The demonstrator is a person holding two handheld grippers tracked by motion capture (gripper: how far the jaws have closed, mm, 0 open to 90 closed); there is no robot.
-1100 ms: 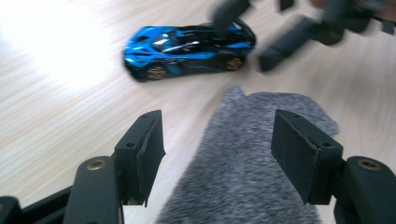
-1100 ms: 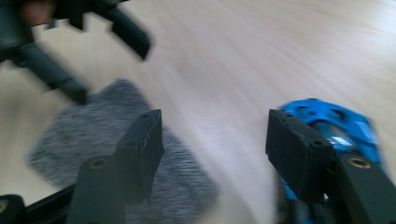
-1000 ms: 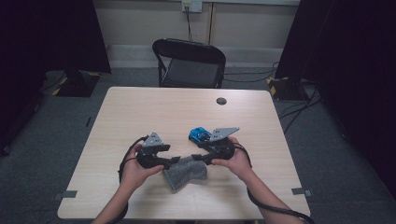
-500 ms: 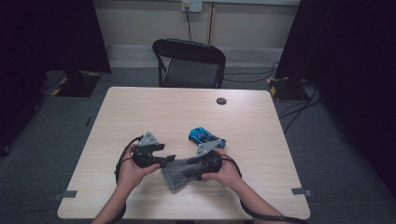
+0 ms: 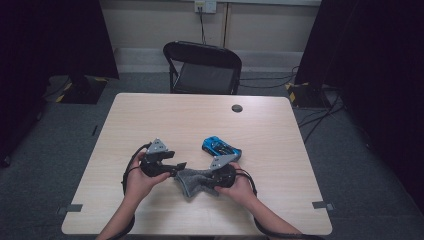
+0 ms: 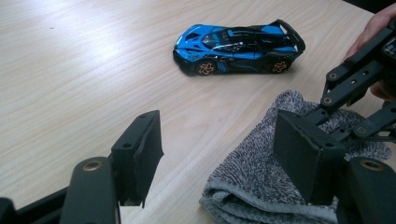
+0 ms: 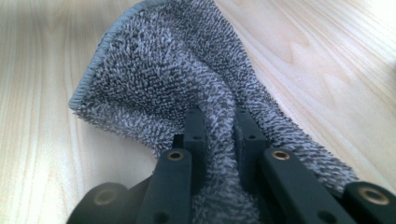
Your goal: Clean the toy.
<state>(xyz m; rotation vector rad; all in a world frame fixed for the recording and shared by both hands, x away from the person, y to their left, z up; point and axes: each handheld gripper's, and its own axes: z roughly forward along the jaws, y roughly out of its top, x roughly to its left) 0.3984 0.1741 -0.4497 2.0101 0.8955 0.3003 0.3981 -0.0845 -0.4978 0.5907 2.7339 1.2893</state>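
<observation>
High view puts your left gripper [image 5: 179, 166] at the left edge of the grey towel [image 5: 196, 181], which lies bunched on the near middle of the wooden table [image 5: 150, 115]. Your left gripper view shows its jaws parted, one pad over bare wood and the other just above the towel's [image 6: 261, 182] folded edge, gripping nothing. Beyond the towel, the blue toy car [image 5: 220, 147] sits just behind your right hand, apart from the cloth. Your right gripper [image 5: 212, 181] comes in from the towel's right side. Its jaws have just been closing, and your right gripper view shows them pinched tight on a raised fold of the towel [image 7: 187, 84].
</observation>
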